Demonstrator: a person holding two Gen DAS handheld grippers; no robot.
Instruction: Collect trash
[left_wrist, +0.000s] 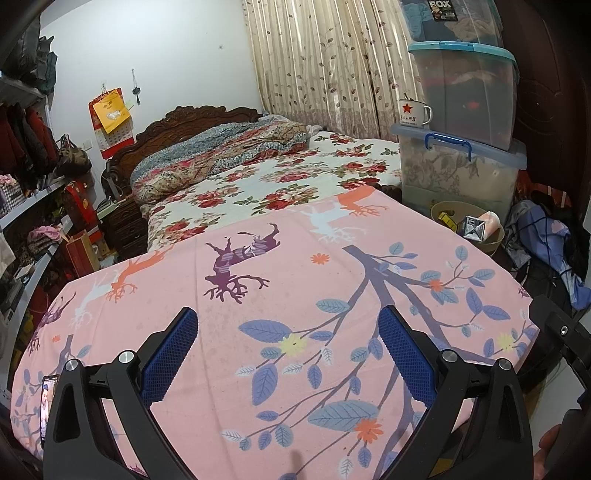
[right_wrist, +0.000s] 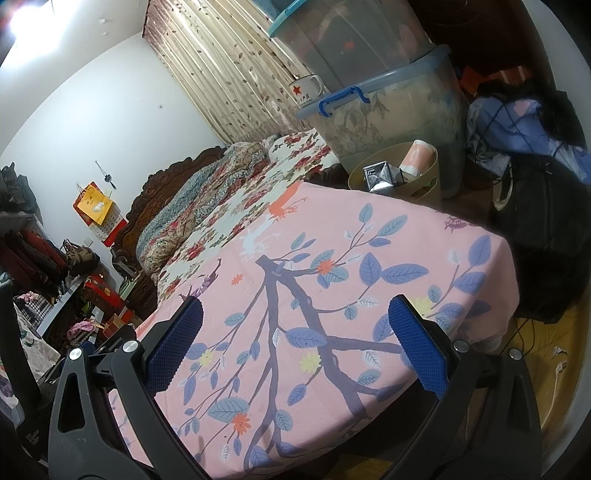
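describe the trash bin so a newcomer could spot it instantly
Start at the pink table cover with the tree print and follow it to its far right corner. Just past that edge, at the foot of the stacked clear storage boxes, stands the trash bin. It is the only round beige tub there, open-topped, holding a silvery carton and a pink-and-white paper cup.
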